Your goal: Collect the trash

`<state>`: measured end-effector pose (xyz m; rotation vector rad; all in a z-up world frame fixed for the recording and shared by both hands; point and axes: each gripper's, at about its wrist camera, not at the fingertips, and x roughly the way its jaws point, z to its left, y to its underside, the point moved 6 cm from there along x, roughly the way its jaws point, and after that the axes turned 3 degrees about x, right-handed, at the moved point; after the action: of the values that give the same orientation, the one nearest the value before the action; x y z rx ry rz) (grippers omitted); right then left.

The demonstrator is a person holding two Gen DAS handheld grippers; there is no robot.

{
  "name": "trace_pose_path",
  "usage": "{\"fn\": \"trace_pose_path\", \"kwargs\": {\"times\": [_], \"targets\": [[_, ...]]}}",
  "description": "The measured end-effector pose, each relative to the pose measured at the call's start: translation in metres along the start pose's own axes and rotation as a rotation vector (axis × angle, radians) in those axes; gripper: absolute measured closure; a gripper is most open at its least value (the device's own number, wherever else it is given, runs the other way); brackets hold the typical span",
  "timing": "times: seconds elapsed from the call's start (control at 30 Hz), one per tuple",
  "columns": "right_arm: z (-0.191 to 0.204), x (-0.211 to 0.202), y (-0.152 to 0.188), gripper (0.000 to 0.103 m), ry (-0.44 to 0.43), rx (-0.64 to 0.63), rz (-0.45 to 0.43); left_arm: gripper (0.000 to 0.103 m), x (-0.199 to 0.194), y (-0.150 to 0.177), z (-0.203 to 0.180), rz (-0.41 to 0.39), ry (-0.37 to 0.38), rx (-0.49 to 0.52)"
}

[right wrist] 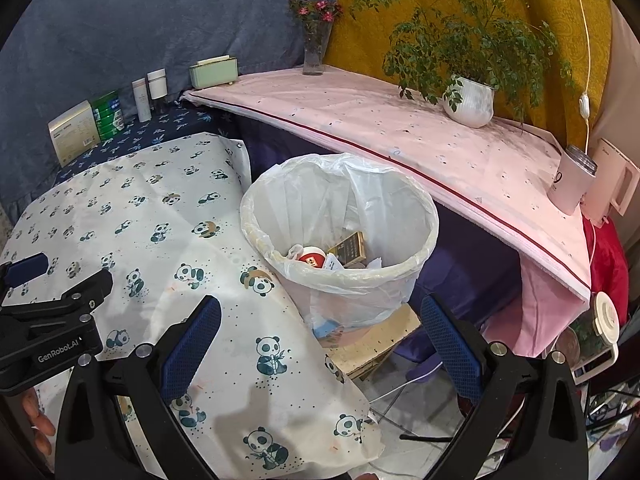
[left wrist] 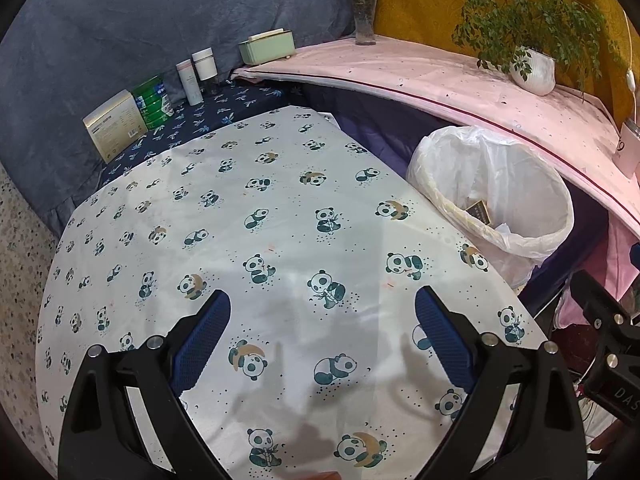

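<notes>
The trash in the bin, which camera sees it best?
The right wrist view: it looks down into the bin, showing the trash, a gold box and a red-and-white piece. The left wrist view shows only the gold box over the rim.

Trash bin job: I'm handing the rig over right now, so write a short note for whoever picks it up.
Left gripper: open, empty, over the panda tablecloth.
Right gripper: open, empty, at the table's edge facing the trash bin.
The bin stands beside the table, lined with a white bag; inside lie a gold box, a red and white container and some paper.
Done: those items are binned; no loose trash shows on the cloth.
Left: probably nothing on the cloth. The boxes and bottles at the far edge look like kept goods; check before binning.
</notes>
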<state>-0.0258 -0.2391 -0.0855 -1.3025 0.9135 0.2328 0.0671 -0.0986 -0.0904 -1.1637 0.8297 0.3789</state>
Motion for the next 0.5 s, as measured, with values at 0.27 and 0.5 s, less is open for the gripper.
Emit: {"fn": "trace_pose_path", "kwargs": {"times": [0.27, 0.5], "targets": [[-0.007, 0.008, -0.001, 0.006, 0.004, 0.006, 0.007, 0.014, 0.006, -0.004, -0.009, 0.003, 0.001, 0.012], [-0.009, 0.012, -0.001, 0.006, 0.007, 0.006, 0.011, 0.014, 0.011, -0.006, -0.015, 0.008, -0.008, 0.019]]}}
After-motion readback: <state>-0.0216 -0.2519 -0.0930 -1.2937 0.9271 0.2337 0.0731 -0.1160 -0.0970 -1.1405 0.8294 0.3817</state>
